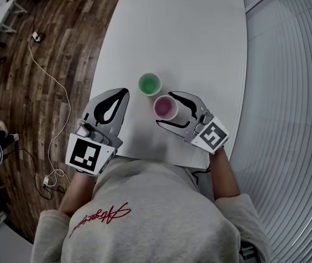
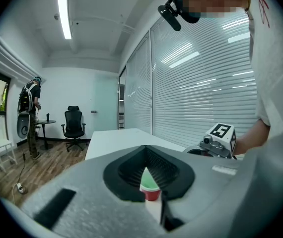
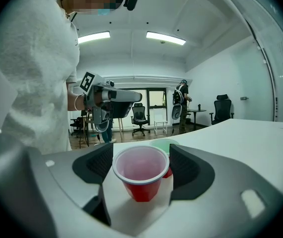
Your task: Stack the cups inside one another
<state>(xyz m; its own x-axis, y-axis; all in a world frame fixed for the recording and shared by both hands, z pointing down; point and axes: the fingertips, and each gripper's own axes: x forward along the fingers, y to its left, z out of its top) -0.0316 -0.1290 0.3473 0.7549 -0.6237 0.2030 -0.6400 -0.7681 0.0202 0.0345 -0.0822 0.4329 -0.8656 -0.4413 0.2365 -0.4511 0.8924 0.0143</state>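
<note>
I'm straddling the pink-lined red plastic cup (image 3: 140, 175) on the white table (image 1: 189, 37) with the right gripper (image 1: 166, 109), jaws wide and not yet gripping. The left gripper (image 1: 125, 92) is idling closed and empty. Next I'm pinching, then lifting it into the neighbouring green-lined cup (image 1: 149, 84).

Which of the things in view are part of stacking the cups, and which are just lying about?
Part of the job:
- green-lined cup
- pink-lined cup, between the open jaws of the right gripper
- left gripper, jaws shut, empty

Lying about:
- cable on the wooden floor
- office chair across the room
</note>
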